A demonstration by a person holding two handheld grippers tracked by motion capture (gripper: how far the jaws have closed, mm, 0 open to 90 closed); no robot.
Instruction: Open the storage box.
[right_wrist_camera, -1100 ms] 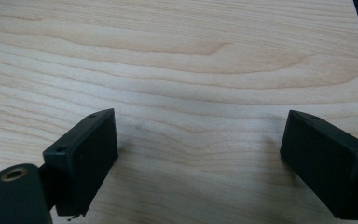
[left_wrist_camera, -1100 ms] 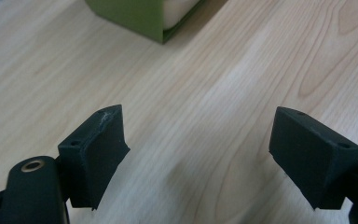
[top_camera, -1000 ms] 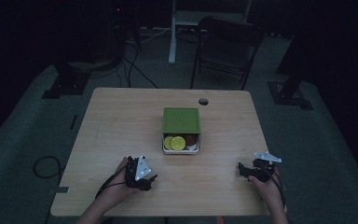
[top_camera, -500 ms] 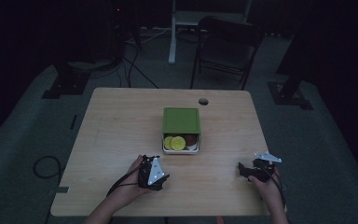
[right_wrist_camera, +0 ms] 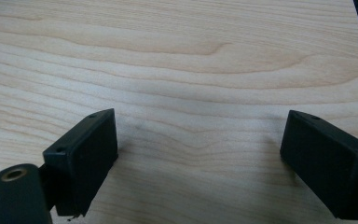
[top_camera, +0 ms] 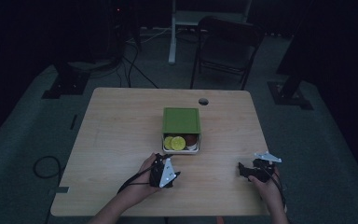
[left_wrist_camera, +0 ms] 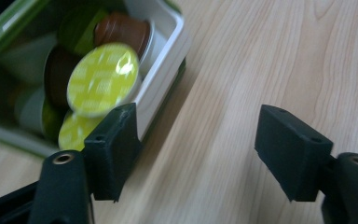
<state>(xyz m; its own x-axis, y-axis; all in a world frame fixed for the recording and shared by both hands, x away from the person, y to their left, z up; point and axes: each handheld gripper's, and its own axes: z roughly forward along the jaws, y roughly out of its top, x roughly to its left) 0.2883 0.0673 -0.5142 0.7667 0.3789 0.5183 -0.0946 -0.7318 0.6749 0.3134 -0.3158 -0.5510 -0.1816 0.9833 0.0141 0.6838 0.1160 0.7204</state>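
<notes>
A white box with a green lid slid back over its far part sits mid-table. Its near end shows yellow-green capsules and a brown one. My left gripper is just in front of the box, a little to its left. In the left gripper view the jaws are apart over bare wood, the box wall beside the left jaw and a yellow capsule behind it. These jaws have just been closing, with nothing between them. My right gripper rests open at the front right.
The wooden table has a cable hole near its far edge. A folding chair stands behind the table. Stands and cables lie on the dark floor around it. The front edge runs just below both hands.
My left gripper has moved right along the table's front, toward the near end of the box. The right gripper has stayed where it was.
</notes>
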